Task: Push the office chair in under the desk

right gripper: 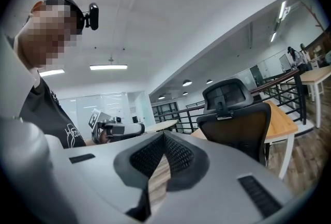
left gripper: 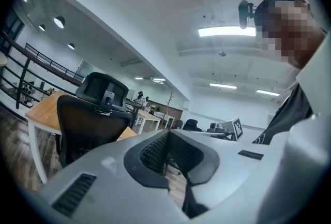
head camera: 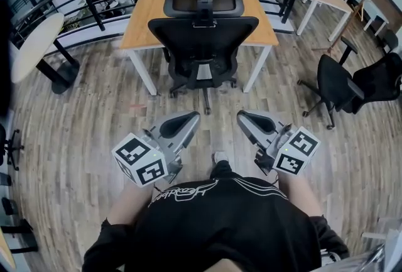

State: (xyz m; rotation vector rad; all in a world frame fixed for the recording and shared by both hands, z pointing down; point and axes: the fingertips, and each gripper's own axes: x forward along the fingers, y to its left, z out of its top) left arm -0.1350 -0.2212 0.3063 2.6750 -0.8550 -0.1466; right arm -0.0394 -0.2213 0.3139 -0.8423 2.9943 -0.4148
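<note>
Head view: the office chair (head camera: 203, 32) stands at twelve o'clock with its backrest toward the person and its headrest over the wooden desk (head camera: 141, 19). The left gripper (head camera: 192, 117) sits at seven o'clock and the right gripper (head camera: 242, 117) at five — both short of the chair, touching nothing.

Left gripper view: the jaws are pressed together and empty, with the chair at nine o'clock against the desk.

Right gripper view: the jaws meet with nothing pinched, and the chair stands at three o'clock.
</note>
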